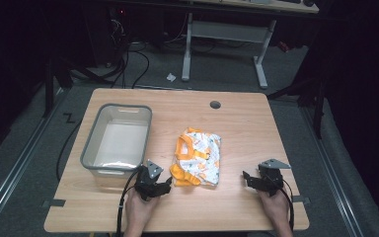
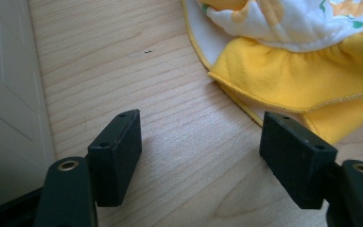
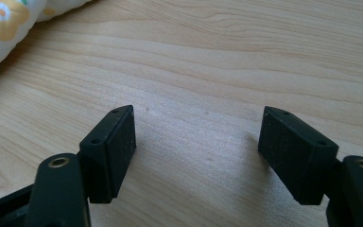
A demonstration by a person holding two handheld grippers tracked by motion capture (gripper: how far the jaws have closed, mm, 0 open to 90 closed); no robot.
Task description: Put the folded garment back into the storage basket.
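You held the left gripper [image 1: 164,184] with its jaws spread over bare wood just beside the near left corner of the folded yellow-and-white garment [image 1: 198,157], which lay mid-table right of the grey bin [image 1: 90,153], while your right gripper [image 1: 249,178], also spread, rested well apart to the right.

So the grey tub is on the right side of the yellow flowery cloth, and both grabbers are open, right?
Not quite. The grey tub sits to the left of the yellow flowery cloth, as the high view shows. The rest holds: the left grabber and the right grabber both stand open over bare table.
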